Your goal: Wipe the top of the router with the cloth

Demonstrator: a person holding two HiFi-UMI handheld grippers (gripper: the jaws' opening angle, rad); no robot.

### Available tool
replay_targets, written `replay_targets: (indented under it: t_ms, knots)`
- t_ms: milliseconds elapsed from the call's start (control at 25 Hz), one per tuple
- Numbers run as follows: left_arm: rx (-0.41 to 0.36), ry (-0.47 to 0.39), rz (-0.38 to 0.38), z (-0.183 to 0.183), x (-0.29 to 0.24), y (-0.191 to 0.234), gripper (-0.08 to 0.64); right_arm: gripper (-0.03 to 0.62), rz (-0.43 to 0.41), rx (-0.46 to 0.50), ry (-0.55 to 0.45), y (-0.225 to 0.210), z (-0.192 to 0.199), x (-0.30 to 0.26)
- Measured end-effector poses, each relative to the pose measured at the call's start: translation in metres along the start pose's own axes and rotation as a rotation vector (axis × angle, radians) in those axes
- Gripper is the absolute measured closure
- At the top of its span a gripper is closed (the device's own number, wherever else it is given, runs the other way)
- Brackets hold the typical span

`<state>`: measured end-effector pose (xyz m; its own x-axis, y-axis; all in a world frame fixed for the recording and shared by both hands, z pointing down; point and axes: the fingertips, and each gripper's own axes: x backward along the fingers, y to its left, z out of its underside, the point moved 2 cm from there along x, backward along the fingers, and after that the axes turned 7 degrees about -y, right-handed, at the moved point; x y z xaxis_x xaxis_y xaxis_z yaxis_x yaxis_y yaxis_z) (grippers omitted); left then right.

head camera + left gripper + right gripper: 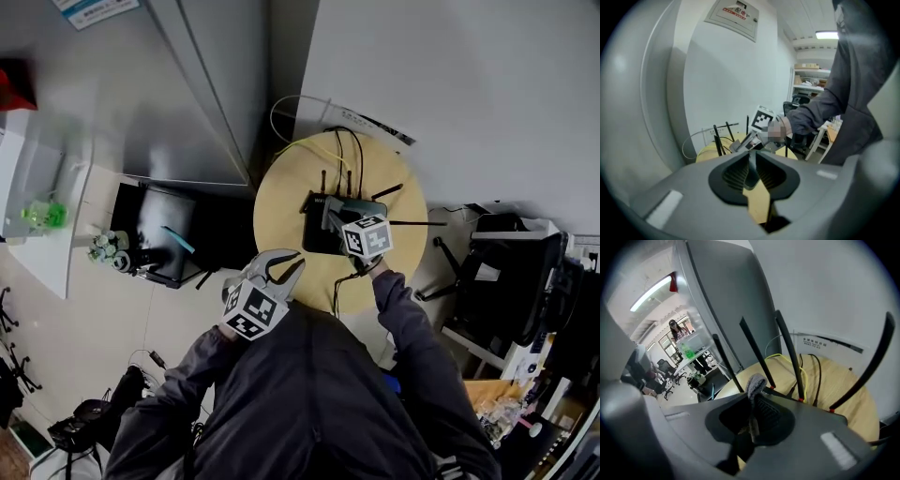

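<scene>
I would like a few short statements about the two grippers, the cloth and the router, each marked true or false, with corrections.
1. The right gripper grips a grey cloth. True.
2. The left gripper rests on the router. False: it is beyond the table's edge, clear of the router.
3. The router stands on a round wooden table. True.
4. All cables behind the router are black. False: there is also a yellow cable.
</scene>
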<state>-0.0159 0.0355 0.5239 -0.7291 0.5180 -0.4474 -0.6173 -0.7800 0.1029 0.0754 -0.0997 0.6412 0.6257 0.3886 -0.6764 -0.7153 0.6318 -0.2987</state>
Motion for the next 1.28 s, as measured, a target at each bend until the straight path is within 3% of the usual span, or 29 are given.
replay_targets:
  t_ms: [200,600,840,1280]
  knots:
    - [0.029,0.006,-0.022,0.006,0.006,0.01,0.492,0.569,-0.008,-0.028,0.106,-0.008,0.009,-0.045]
    - [0.058,0.022,-0.07,0.016,0.021,0.016,0.492,0.569,0.011,-0.069,0.2,-0.01,0.012,-0.083]
    - [0.047,0.018,-0.061,0.014,0.019,0.012,0.492,0.569,0.033,-0.044,0.225,-0.018,0.015,-0.077]
    - [0.028,0.021,-0.027,0.009,0.012,0.005,0.492,0.569,0.109,-0.091,0.227,-0.062,0.03,-0.043]
